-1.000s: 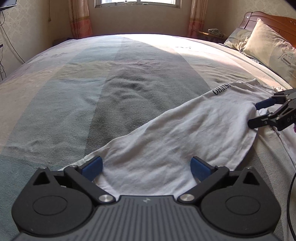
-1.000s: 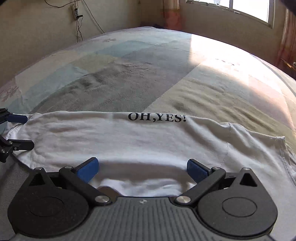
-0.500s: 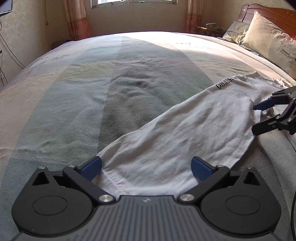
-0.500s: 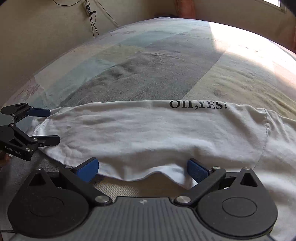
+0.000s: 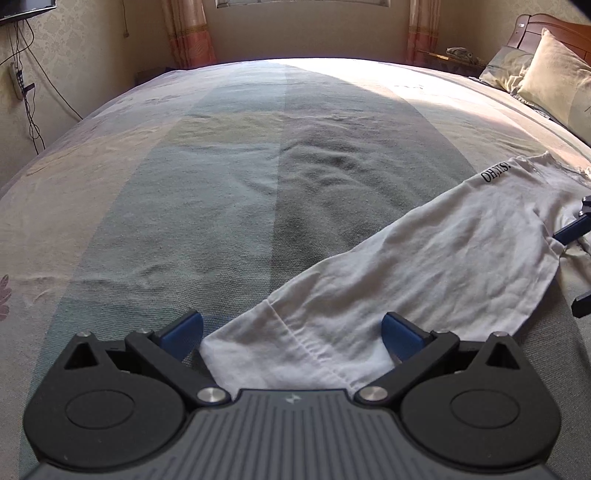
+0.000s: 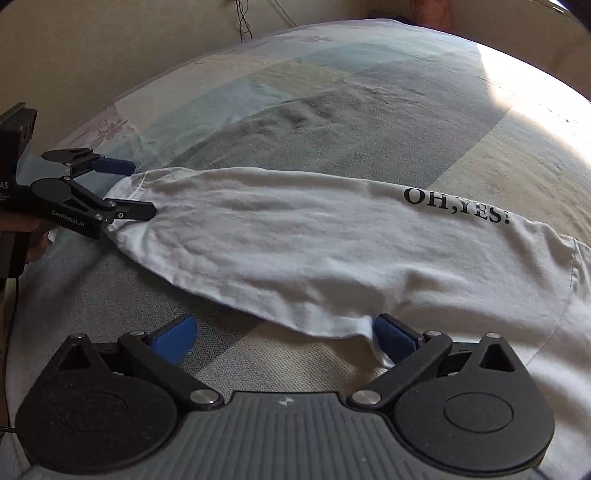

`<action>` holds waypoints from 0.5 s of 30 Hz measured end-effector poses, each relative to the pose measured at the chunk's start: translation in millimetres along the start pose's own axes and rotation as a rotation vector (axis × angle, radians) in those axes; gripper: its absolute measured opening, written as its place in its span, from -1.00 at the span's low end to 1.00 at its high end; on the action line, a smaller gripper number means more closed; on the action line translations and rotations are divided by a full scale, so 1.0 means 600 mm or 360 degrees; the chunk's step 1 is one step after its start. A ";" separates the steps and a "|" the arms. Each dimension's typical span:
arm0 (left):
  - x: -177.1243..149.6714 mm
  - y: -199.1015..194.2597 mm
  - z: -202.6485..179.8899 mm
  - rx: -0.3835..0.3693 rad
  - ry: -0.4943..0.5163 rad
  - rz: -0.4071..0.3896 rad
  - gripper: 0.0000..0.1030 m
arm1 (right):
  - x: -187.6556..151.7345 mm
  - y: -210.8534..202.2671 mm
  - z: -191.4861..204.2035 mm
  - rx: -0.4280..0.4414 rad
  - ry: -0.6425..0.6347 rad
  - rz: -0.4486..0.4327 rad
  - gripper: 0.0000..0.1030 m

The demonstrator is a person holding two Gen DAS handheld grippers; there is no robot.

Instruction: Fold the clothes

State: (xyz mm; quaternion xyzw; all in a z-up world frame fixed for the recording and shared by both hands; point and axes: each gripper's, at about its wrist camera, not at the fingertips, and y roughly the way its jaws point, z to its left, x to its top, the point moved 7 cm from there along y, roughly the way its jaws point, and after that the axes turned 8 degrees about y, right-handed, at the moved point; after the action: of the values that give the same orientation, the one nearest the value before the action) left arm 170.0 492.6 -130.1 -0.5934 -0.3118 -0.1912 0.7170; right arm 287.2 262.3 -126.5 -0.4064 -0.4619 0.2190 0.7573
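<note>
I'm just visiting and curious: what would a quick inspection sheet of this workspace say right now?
Surface: bedspread, striped in pale colours, lightly wrinkled.
Job's things: white T-shirt printed "OH,YES!", lying in a long folded strip.
Clutter: nothing seen.
Grippers: left gripper open, the shirt's hem end between its fingers; right gripper open at the shirt's near edge.
Cables: wall cables hanging beside the bed.
Surroundings: pillows, wooden headboard, curtains.

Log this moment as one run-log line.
stage: folding | shirt: white, partly folded, lying on bed | left tongs: open, at hem end | right tongs: open, at near edge
</note>
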 end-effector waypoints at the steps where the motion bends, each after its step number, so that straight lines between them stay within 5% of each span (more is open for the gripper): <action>1: 0.002 -0.005 0.002 0.0001 -0.0010 -0.0017 0.99 | 0.000 -0.008 0.000 0.0026 0.0007 0.0034 1.00; 4: 0.011 -0.021 -0.006 -0.0003 0.0010 -0.0068 0.99 | 0.023 -0.029 -0.012 0.0050 0.0116 -0.0033 1.00; 8: 0.021 -0.038 -0.029 -0.0031 0.0074 -0.0091 0.99 | 0.075 -0.007 -0.030 -0.0218 0.0153 -0.0177 1.00; 11: 0.022 -0.049 -0.035 -0.0013 0.0113 -0.0087 0.99 | 0.089 0.058 -0.033 -0.0369 0.0162 -0.0096 1.00; 15: 0.022 -0.055 -0.038 -0.0046 0.0105 -0.0068 0.99 | 0.096 0.059 0.020 -0.0049 0.0115 -0.0178 1.00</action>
State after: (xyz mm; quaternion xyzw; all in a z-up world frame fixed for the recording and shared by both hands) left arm 163.7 464.2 -99.3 -0.5903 -0.2978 -0.2304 0.7140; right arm 306.0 328.4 -122.4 -0.3991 -0.4597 0.1543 0.7782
